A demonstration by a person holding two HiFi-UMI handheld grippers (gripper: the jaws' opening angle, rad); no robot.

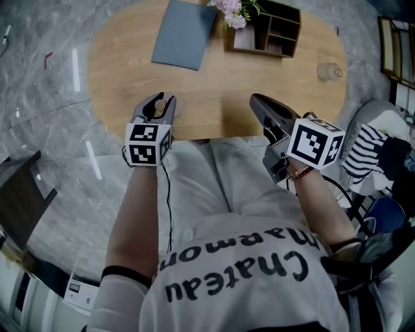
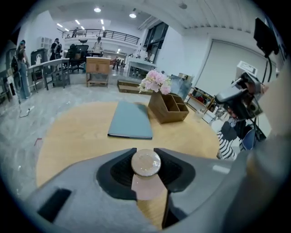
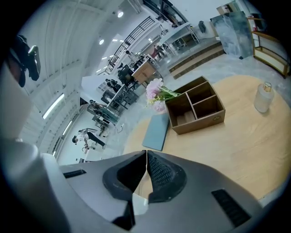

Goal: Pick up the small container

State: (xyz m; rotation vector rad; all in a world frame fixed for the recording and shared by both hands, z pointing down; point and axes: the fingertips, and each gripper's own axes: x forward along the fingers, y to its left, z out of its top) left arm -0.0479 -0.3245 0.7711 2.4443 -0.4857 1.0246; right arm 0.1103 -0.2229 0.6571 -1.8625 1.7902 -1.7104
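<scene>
The small container [image 2: 146,163] has a round, pale lid and a pinkish body. It sits between the pads of my left gripper [image 2: 145,153], which press on both its sides. In the head view the left gripper [image 1: 160,99] is over the near edge of the wooden table [image 1: 214,84], with the container [image 1: 159,104] showing between its jaws. Whether the container rests on the table or hangs above it, I cannot tell. My right gripper [image 1: 257,100] is at the near edge further right. Its jaws [image 3: 146,153] meet at the tips with nothing between them.
A blue folder [image 1: 185,32] lies at the far side of the table. A wooden organizer [image 1: 272,29] with pink flowers [image 1: 230,13] stands beside it. A small glass jar [image 1: 329,71] stands at the table's right end. People and desks are in the hall behind.
</scene>
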